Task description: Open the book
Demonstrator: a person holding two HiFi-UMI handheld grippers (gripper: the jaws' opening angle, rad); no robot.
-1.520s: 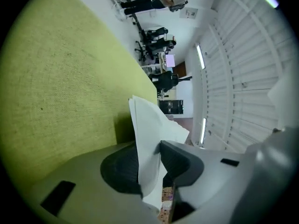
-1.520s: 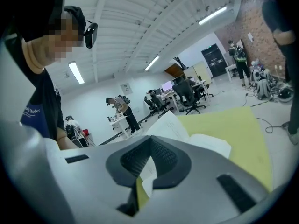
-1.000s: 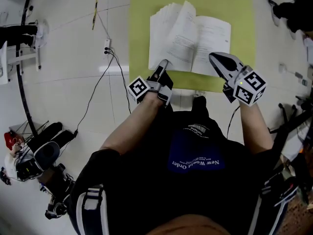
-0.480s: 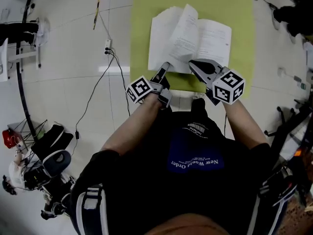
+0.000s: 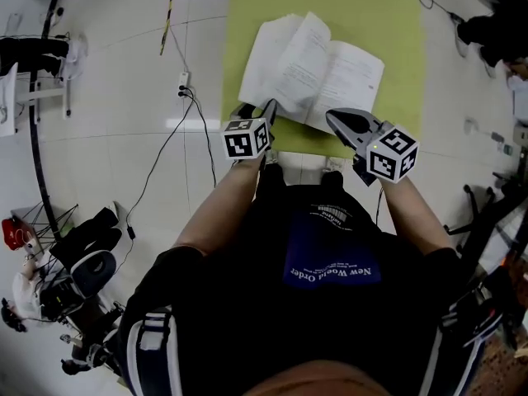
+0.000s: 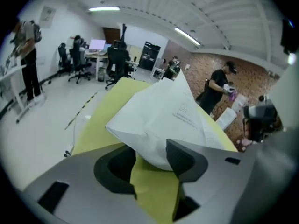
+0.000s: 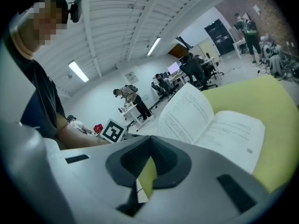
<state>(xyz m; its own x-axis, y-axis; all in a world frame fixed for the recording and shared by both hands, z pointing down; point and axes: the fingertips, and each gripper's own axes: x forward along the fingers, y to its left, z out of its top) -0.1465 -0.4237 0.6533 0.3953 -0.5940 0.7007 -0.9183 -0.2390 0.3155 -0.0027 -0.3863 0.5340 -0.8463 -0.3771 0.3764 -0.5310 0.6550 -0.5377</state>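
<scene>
We are finding the left gripper (image 5: 268,107) just left of centre in the head view, at the near left corner of the book (image 5: 346,73). Its marker cube is now facing upward, where a second ago it was lying off to one side, so the wrist has rolled. Its jaws have just been opening and are standing roughly half apart. The book's corner is lying at their mouth, but the pads are not pressing on it. We are judging that corner released.

The right gripper (image 5: 333,117) is sitting right of centre at the book's near edge. It swung in toward the middle half a second ago and has since drawn back a little. Its tips are meeting, with only a sliver of mat showing behind them, and they are holding nothing.

In our judgement the opening is essentially done, and both grippers are letting the book lie.

Beyond them, in the upper centre, the book is resting open on the green mat (image 5: 404,48), more askew than before. Its white printed pages are showing, with the left stack fanning. One leaf (image 5: 299,52) is standing up at the spine and may yet fall either way
</scene>
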